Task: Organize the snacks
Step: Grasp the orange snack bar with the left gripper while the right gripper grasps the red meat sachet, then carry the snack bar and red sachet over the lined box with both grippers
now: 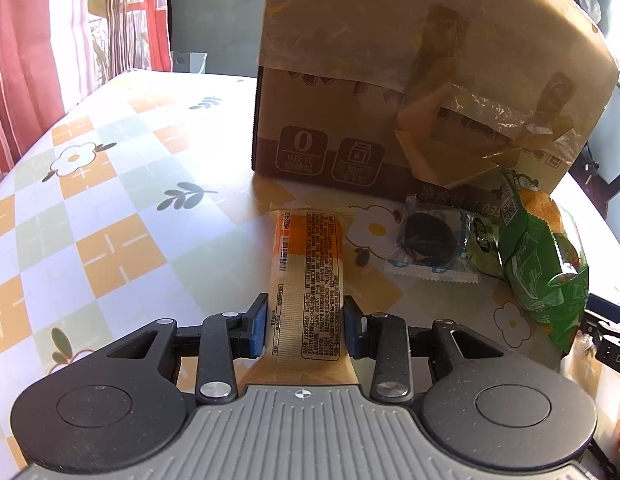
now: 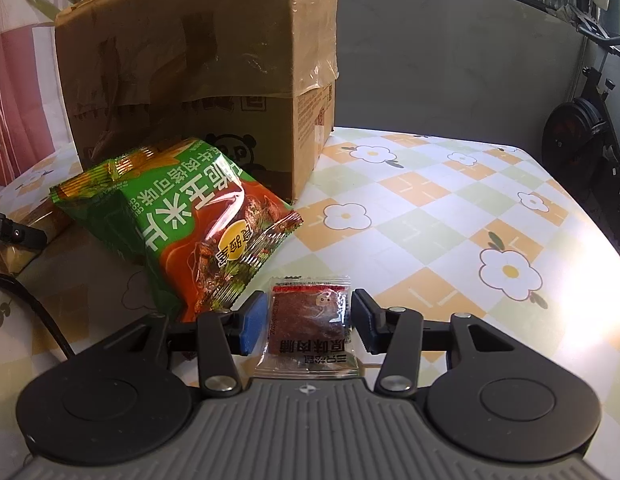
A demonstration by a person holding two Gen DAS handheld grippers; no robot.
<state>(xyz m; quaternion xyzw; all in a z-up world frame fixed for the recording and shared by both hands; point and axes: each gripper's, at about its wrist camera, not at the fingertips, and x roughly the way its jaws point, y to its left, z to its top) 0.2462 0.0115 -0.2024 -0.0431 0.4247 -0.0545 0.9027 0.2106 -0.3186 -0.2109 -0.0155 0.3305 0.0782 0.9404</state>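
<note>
Left claw (image 1: 305, 324) is narrow, pads clamped on an orange snack bar (image 1: 305, 276) lying lengthwise on the flowered worktop (image 1: 121, 208). Right claw (image 2: 307, 320) straddles a small red jerky packet (image 2: 310, 320); left pad touches the wrapper, right pad just clear, so no grip yet. Green chip bag (image 2: 181, 220) leans w/ a cardboard box (image 2: 197, 64) behind. Cookie packet (image 1: 430, 240) sits btw bar & bag.
</note>
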